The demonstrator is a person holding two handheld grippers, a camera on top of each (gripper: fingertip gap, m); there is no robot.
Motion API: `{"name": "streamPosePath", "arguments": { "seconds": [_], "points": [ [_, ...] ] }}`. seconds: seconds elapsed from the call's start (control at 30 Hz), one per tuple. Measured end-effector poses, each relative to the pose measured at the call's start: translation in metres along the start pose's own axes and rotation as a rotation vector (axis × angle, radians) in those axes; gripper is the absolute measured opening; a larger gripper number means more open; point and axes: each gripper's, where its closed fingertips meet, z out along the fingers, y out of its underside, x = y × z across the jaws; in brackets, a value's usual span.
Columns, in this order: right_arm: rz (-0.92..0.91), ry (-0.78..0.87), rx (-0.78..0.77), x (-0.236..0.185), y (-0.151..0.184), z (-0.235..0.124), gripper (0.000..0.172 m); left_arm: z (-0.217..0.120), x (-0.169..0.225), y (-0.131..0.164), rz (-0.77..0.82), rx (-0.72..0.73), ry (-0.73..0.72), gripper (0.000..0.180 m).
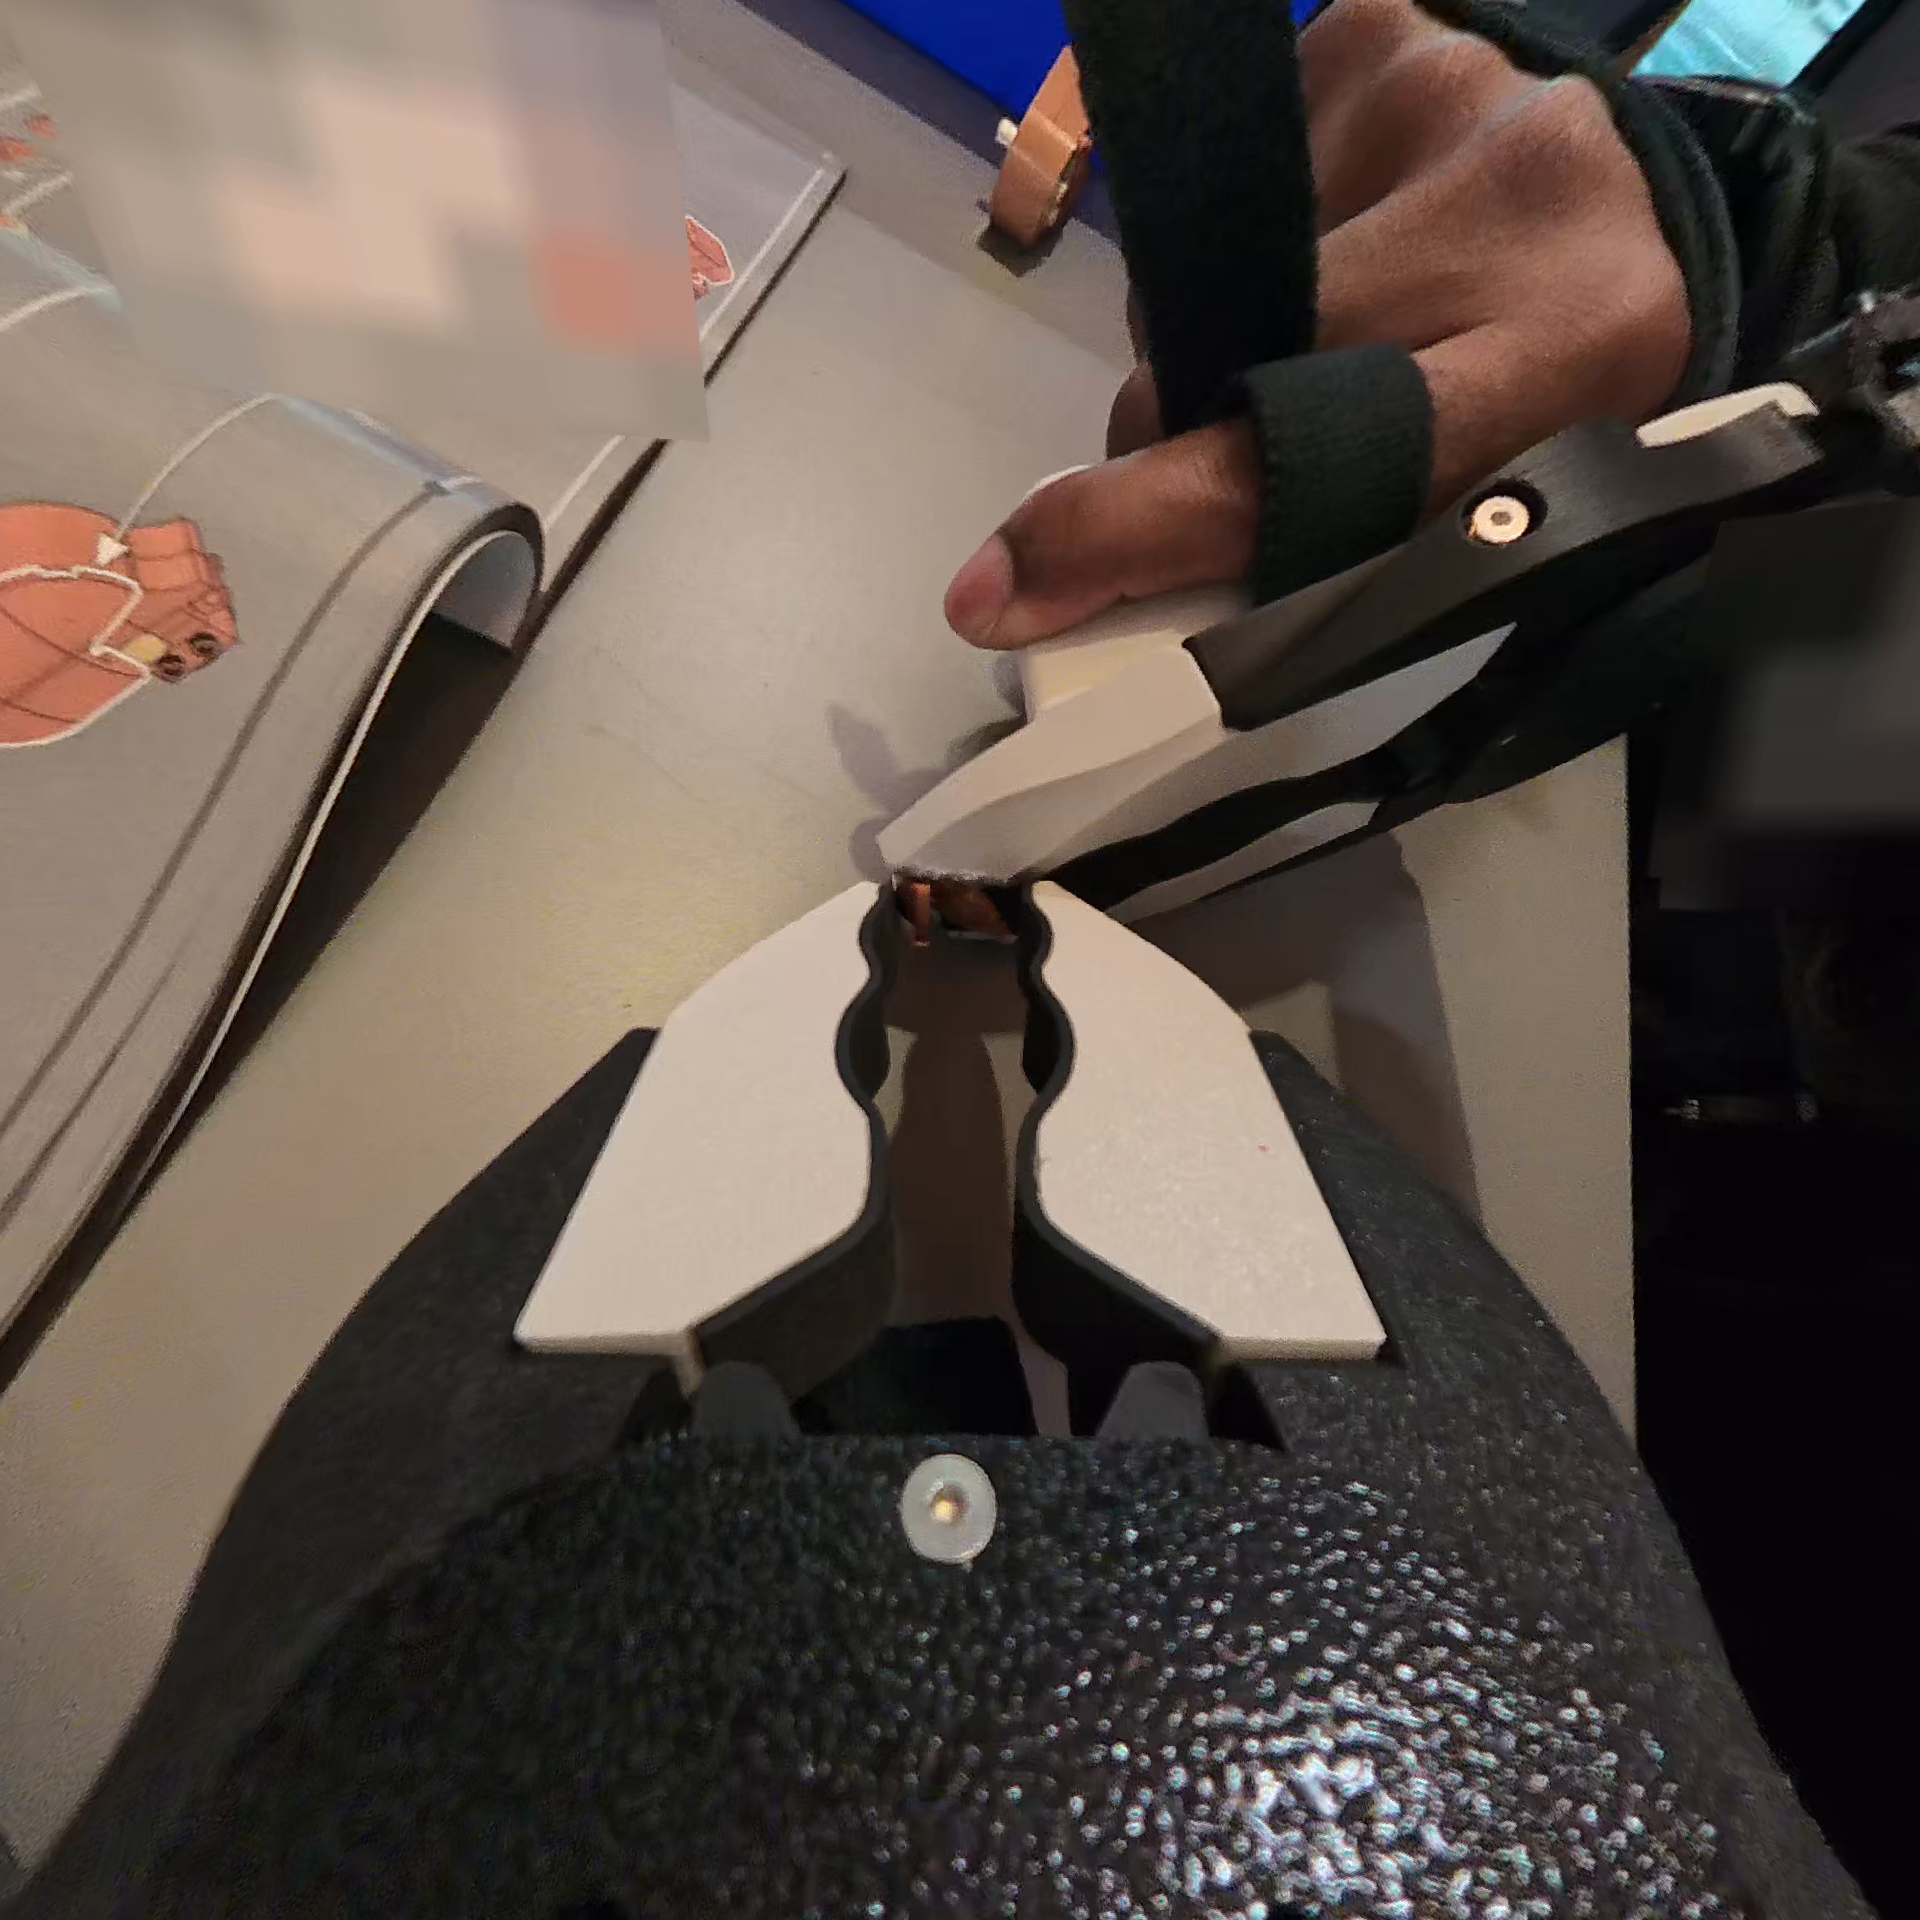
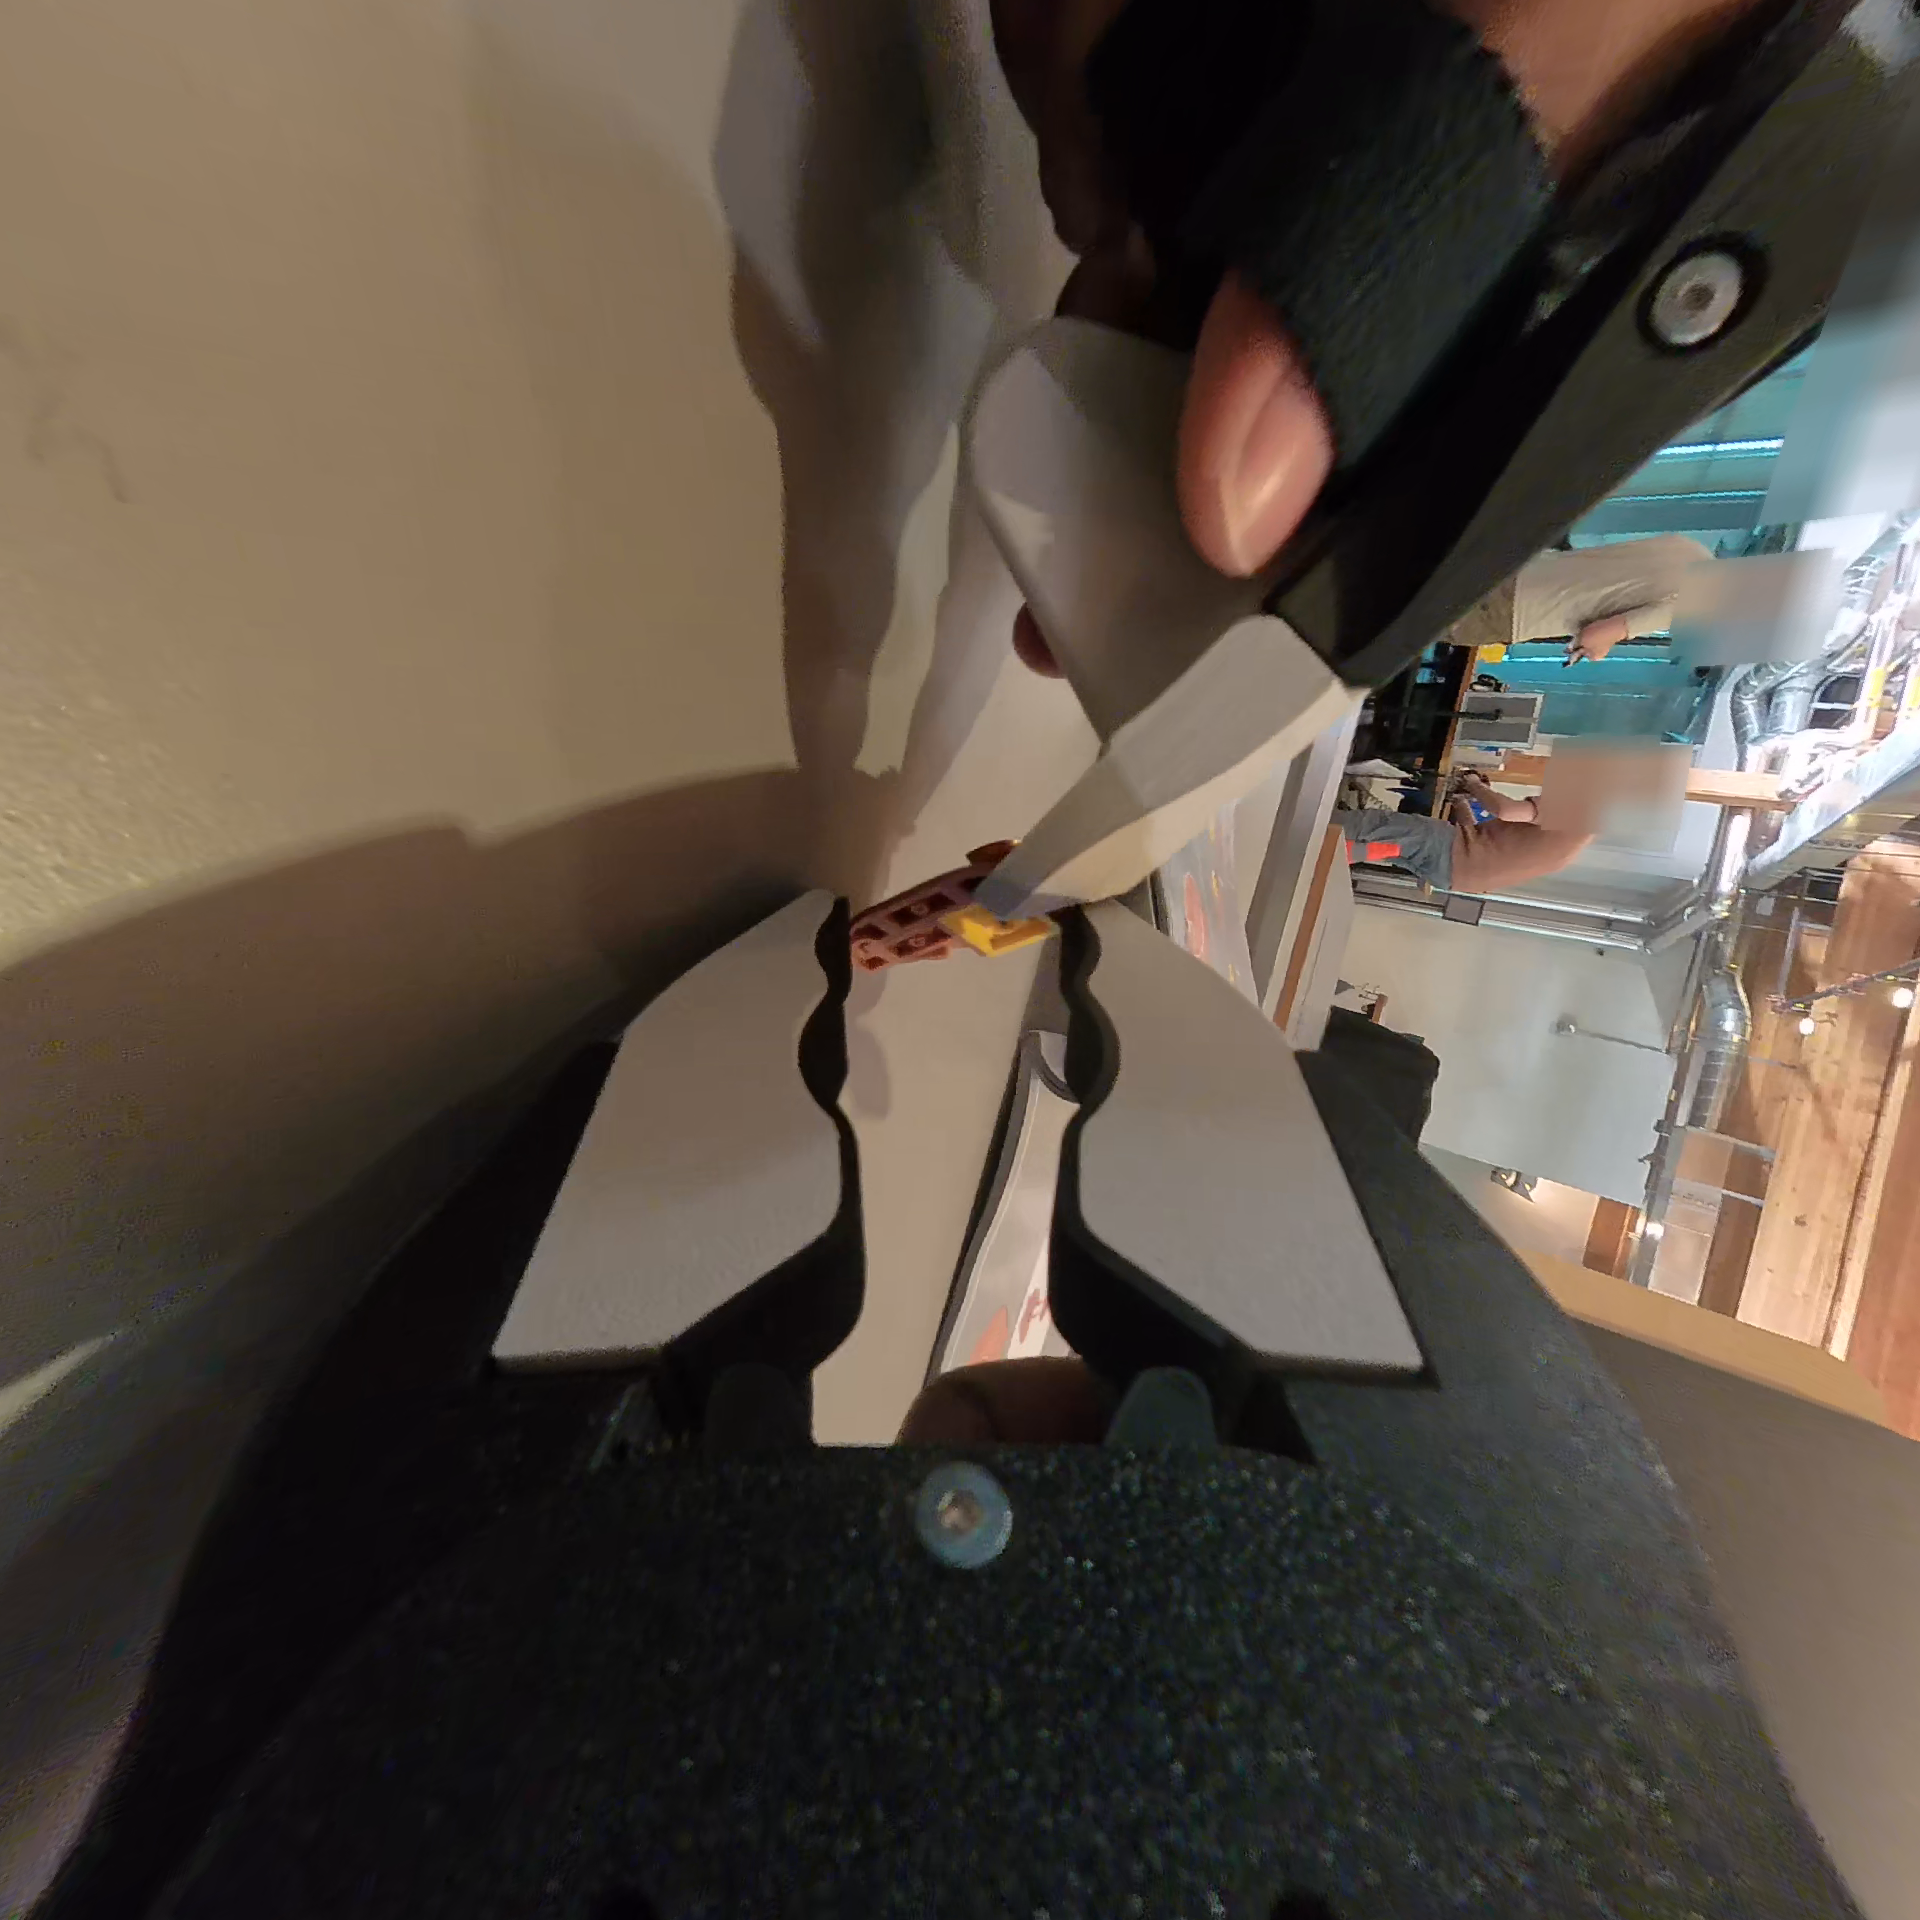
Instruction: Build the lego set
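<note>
The left gripper (image 1: 951, 914) is made of matt pale plastic fingers (image 1: 748, 1122) lined with smooth black rubbery pads, set in a rough, pebbled black body with a bright metal screw (image 1: 945, 1509). Between its fingertips a small part of smooth orange-brown plastic (image 1: 951, 912) is seen. Left of the fingers lies a booklet (image 1: 208, 727) of satin grey paper on a matt, smooth table (image 1: 727, 623). Black woven cloth straps (image 1: 1335, 457) are wrapped on the hand above. Between the right gripper's (image 2: 956, 930) tips, a ribbed brown plastic piece (image 2: 904, 930) and a glossy yellow plastic one (image 2: 992, 930) are seen.
</note>
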Motion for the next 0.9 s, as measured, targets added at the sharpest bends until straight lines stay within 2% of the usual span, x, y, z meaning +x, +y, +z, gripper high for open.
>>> {"name": "streamPosePath", "arguments": {
  "seconds": [0.17,0.37,0.63,0.73,0.9],
  "points": [
    [-0.001,0.022,-0.01,0.002,0.003,0.001,0.039,-0.002,-0.011,0.002,0.021,-0.007,-0.07,0.01],
    [0.05,0.025,0.032,0.004,0.006,-0.003,0.039,0.0,-0.012,-0.001,0.037,0.029,-0.046,0.01],
    [0.575,-0.133,0.23,0.015,0.018,-0.024,0.035,-0.001,-0.009,-0.008,0.157,0.071,-0.052,0.009],
    [0.803,-0.223,0.324,0.013,0.018,-0.028,0.04,0.0,-0.008,-0.014,0.214,0.112,-0.056,0.009],
    [1.01,-0.184,0.496,0.024,0.017,-0.038,0.037,-0.007,0.002,-0.034,0.312,0.264,-0.032,0.009]
  ]
}}
